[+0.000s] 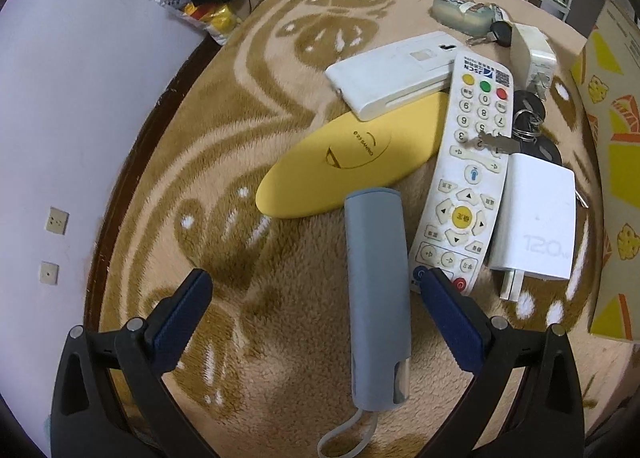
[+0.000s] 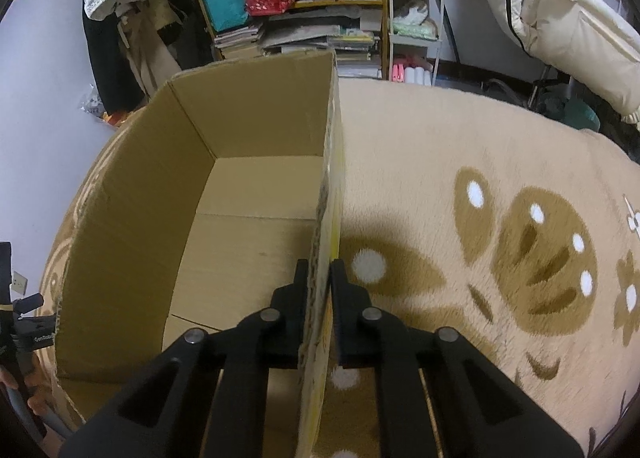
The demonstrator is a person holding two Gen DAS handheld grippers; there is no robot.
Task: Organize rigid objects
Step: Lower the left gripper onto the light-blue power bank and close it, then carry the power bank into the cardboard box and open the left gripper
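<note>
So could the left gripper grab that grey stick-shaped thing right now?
Probably yes. The left gripper is open with the grey case lying between its fingers, nothing on top; the remote sits close beside it.

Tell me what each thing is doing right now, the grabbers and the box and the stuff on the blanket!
left gripper: open, around the grey case.
grey case: lying flat, not pinched.
right gripper: shut on the box wall.
cardboard box: open, looks empty inside.
remote: face up, a key resting on it.
yellow case: closed, partly under the white case.

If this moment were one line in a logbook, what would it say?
left gripper: open, over grey case | right gripper: shut on cardboard box wall | box: nothing inside
</note>
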